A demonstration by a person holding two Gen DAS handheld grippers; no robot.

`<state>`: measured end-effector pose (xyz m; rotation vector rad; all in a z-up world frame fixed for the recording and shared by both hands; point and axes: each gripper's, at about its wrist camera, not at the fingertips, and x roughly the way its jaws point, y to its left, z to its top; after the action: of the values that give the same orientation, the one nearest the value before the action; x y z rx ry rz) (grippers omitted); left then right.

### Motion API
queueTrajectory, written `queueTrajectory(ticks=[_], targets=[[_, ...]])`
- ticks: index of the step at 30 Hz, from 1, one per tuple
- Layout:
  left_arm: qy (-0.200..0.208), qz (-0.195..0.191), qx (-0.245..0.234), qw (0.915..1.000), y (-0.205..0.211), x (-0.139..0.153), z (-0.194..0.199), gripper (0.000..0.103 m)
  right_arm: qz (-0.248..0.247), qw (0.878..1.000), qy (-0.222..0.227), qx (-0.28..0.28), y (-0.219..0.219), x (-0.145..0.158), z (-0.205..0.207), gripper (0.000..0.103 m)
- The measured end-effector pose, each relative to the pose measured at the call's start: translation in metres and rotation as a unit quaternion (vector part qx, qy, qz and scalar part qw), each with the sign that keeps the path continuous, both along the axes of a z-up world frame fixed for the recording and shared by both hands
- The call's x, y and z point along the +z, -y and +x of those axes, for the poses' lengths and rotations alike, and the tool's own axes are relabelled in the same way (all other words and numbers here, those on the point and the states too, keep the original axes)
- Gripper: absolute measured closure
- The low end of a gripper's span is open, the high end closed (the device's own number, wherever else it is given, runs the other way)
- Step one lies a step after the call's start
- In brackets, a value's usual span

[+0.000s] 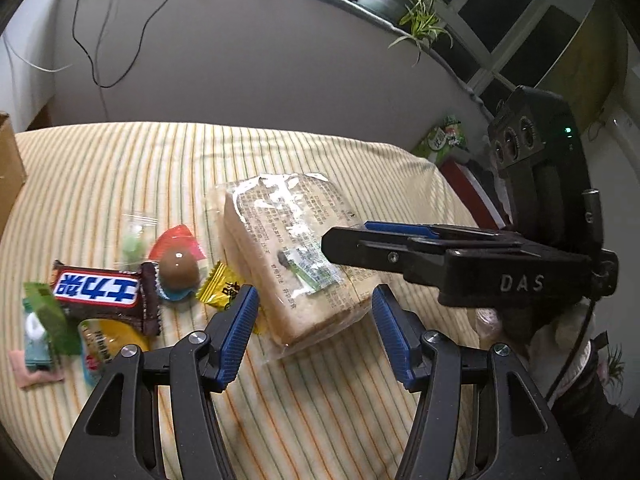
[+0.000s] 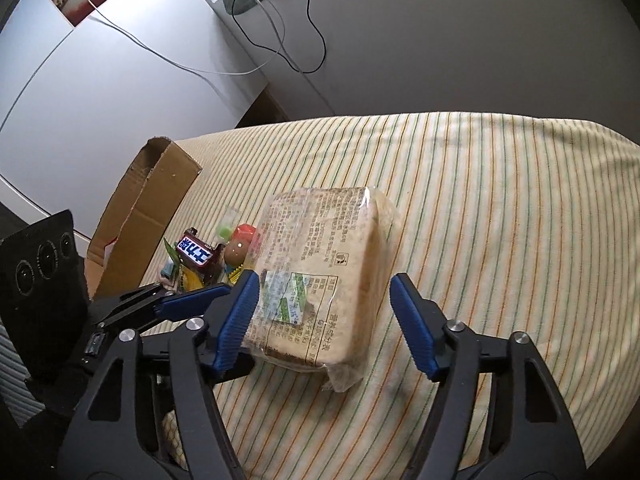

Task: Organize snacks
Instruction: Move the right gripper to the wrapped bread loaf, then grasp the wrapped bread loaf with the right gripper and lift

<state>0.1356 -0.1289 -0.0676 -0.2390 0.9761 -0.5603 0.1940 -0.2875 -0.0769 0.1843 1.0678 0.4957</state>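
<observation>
A clear-wrapped pack of sliced bread (image 1: pixel 280 236) (image 2: pixel 320 248) lies on the striped cloth (image 2: pixel 500 220). My right gripper (image 2: pixel 325 280) straddles its near end. The left pad is at the wrapper, the right pad stands clear, and the jaws are open. In the left wrist view the right gripper (image 1: pixel 348 236) comes in from the right over the bread. My left gripper (image 1: pixel 312 300) is open just short of the bread's near corner, holding nothing. Left of the bread are small snacks: a brown bar (image 1: pixel 100 292) (image 2: pixel 194 254), a chocolate egg (image 1: pixel 179 268) and a yellow candy (image 1: pixel 224 288).
An open cardboard box (image 2: pixel 148 216) stands at the cloth's left edge, beyond the snack pile. A green packet (image 1: pixel 444 140) and something red (image 1: pixel 472 188) sit past the far right corner. A wall with hanging cables runs behind. Bare striped cloth stretches right of the bread.
</observation>
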Motion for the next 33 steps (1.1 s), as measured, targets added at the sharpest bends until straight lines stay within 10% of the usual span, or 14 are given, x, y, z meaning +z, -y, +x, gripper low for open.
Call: queueTrajectory(ticks=[11,33], targets=[[0.0,0.009,-0.016,0.9998,0.01,-0.005,0.005,0.044,-0.016,1.0,-0.006,0.011,-0.012,-0.006,0.002,0.053],[0.059,0.011,0.024,0.9979,-0.043,0.034,-0.025,0.044,-0.041,0.997,0.051,0.044,-0.062,0.038,-0.016,0.054]])
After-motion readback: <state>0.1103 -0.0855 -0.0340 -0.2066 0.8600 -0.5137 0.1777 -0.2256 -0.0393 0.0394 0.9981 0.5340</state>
